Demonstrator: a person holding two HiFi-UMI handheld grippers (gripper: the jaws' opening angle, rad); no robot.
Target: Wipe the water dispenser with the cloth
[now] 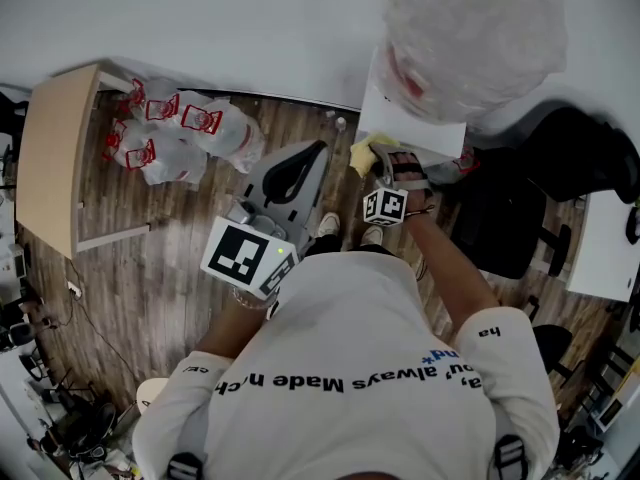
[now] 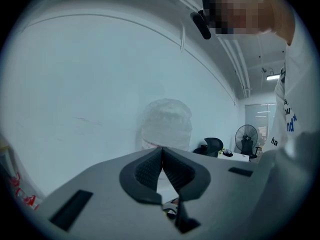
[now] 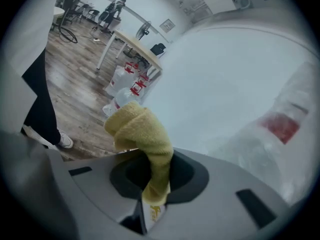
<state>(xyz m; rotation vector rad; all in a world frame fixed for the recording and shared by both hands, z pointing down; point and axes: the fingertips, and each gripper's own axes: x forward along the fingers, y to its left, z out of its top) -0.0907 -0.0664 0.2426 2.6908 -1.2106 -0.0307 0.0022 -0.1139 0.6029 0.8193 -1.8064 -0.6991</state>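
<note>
Yellow cloth (image 3: 139, 130) pinched in the right tongs (image 3: 156, 176) at the edge of the dispenser (image 1: 405, 123); left tongs (image 2: 162, 165) pressed together, empty.

One cloth (image 3: 142, 131), one dispenser (image 1: 392, 116), two claws (image 2: 162, 156) (image 3: 156, 176)

Under you runs a brown wood-plank floor (image 1: 150, 268), reaching to the white wall ahead. On your left a pale wooden table with thin white legs (image 1: 55, 158) stands on it. Just beside that table, a cluster of clear plastic water jugs with red labels and handles (image 1: 180, 133) lies on the boards, the jugs touching one another. Your white shoes (image 1: 328, 226) are planted on the planks below you. The white box-shaped water dispenser (image 1: 405, 118) stands against the wall ahead and to your right; its foot is hidden. A black office chair (image 1: 510, 218) stands just right of it, and dark cables (image 1: 60, 318) trail over the floor at the far left.
</note>
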